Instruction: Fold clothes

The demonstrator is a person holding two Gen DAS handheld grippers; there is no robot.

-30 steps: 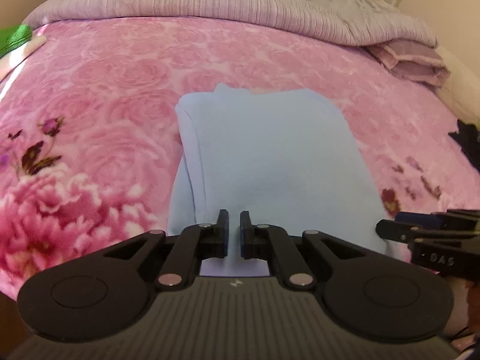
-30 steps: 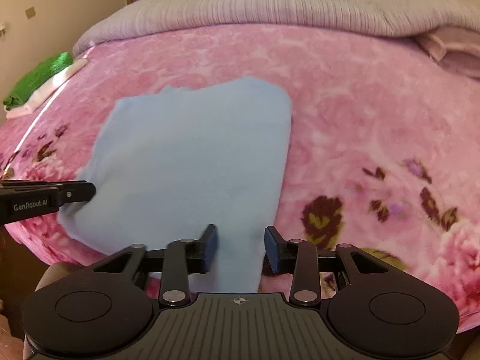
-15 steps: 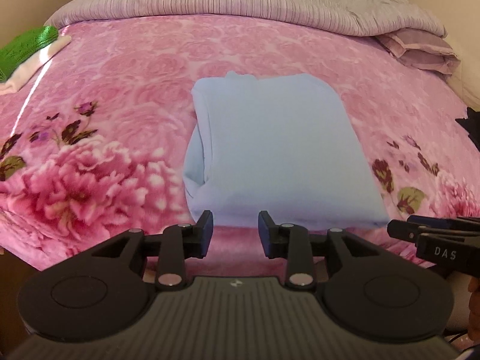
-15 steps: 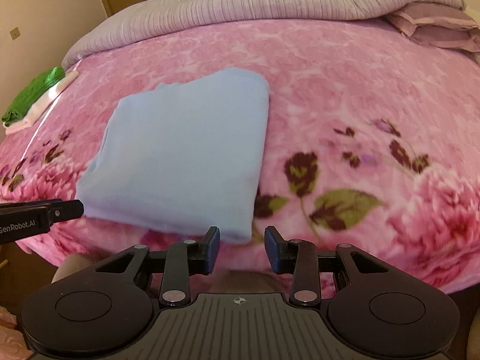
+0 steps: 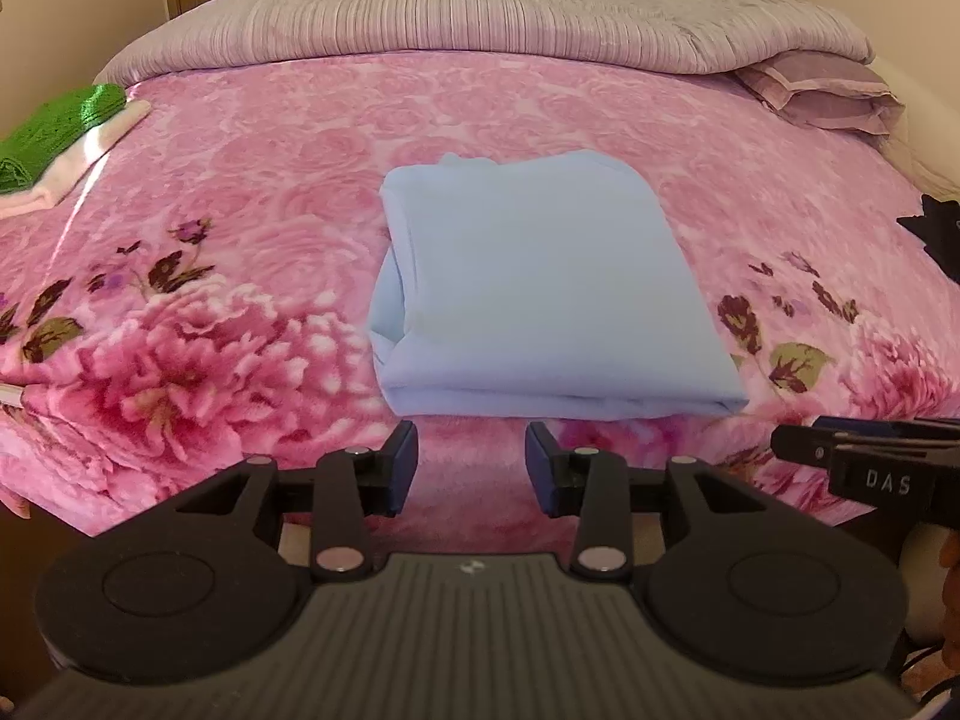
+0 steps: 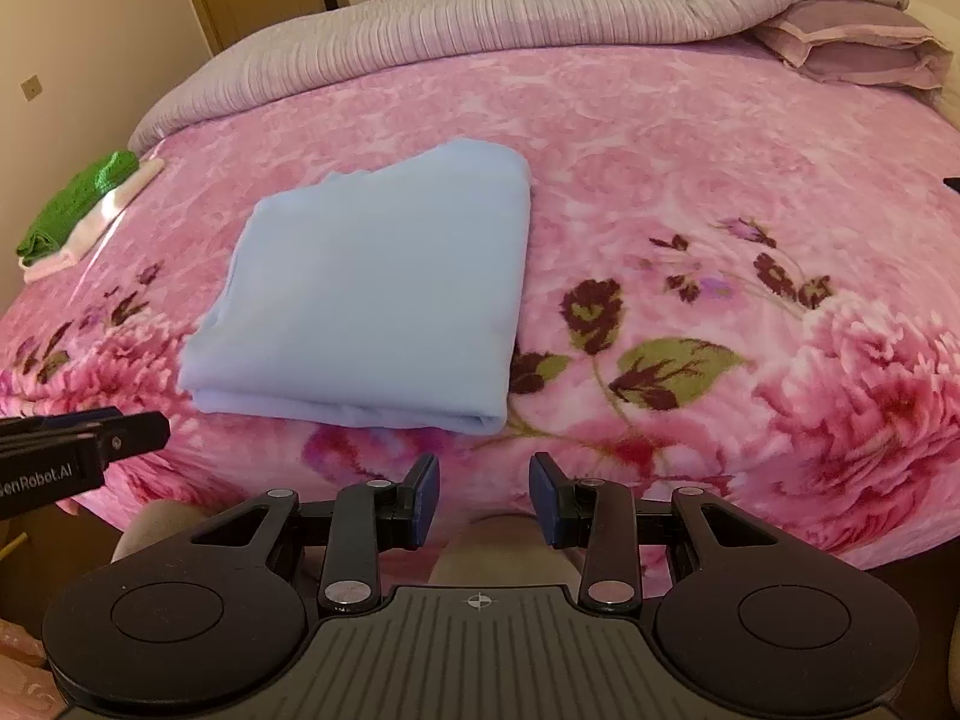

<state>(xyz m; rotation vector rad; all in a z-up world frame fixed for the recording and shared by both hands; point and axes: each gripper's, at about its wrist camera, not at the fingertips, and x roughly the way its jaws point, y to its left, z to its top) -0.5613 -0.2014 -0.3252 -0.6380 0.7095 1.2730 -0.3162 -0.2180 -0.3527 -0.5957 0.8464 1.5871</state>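
A light blue garment (image 5: 540,294) lies folded into a neat rectangle on the pink floral bedspread (image 5: 240,210); it also shows in the right wrist view (image 6: 372,300). My left gripper (image 5: 471,465) is open and empty, held back from the garment's near edge. My right gripper (image 6: 483,498) is open and empty, off the bed's front edge, near the garment's right corner. Each gripper's tip shows at the edge of the other's view: the right (image 5: 864,456), the left (image 6: 84,438).
A green folded cloth on a pale pink one (image 5: 54,138) lies at the bed's left edge. A grey-lilac duvet (image 5: 480,18) and pillows (image 5: 822,90) are piled at the far side. A dark item (image 5: 939,228) lies at the right edge.
The left gripper opened and let go of the blue garment's near edge. Both grippers pulled back toward the bed's front edge, leaving the garment folded flat.
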